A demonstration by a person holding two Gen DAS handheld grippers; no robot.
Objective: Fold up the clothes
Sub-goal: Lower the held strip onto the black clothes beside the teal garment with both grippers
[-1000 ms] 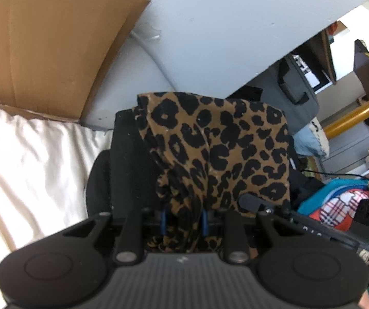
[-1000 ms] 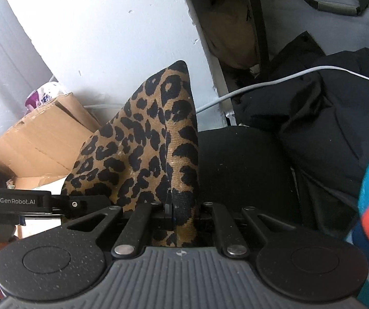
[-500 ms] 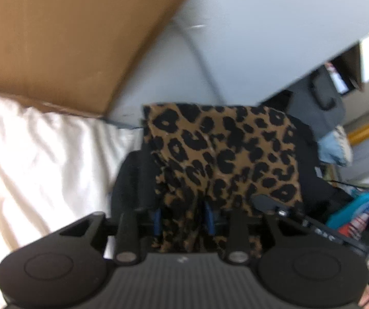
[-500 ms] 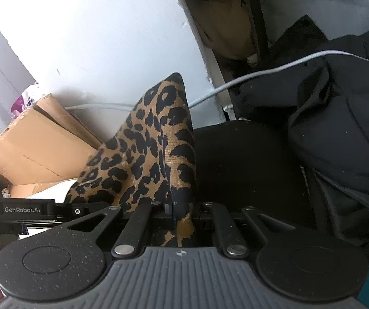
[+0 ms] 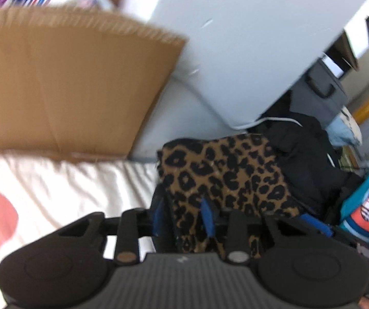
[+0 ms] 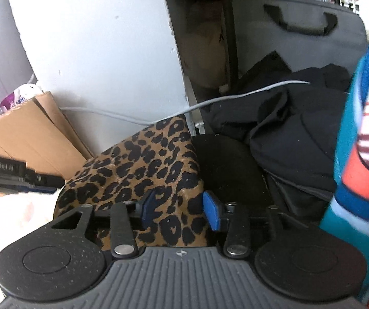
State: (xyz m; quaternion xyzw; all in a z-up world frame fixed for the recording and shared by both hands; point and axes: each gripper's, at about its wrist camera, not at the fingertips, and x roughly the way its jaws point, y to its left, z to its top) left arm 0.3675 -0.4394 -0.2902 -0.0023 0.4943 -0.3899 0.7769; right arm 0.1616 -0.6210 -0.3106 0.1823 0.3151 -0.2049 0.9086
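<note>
The leopard-print garment point(image 5: 225, 175) lies folded on a black folded piece point(image 6: 225, 164) at the edge of the white bedding point(image 5: 55, 193). In the left wrist view my left gripper point(image 5: 181, 216) has its jaws closing, with the near edge of the leopard cloth between the blue pads point(image 5: 207, 217); a dark gap shows beside the left pad. In the right wrist view my right gripper point(image 6: 179, 209) has its jaws opening. Its blue pads point(image 6: 211, 213) stand apart above the leopard garment point(image 6: 145, 170) without pressing it. The left tool's body point(image 6: 17, 175) shows at the left edge.
A cardboard sheet point(image 5: 68, 85) leans on the white wall behind the bedding. A heap of black clothing point(image 6: 287, 134) with a grey cable point(image 6: 236, 96) over it lies to the right. A teal and orange garment point(image 6: 364, 128) fills the right edge, below a grey storage bag point(image 6: 300, 38).
The right jaws have parted and let go of the leopard cloth, which stood up in a peak and now lies low and flat. The left view has swung and blurred.
</note>
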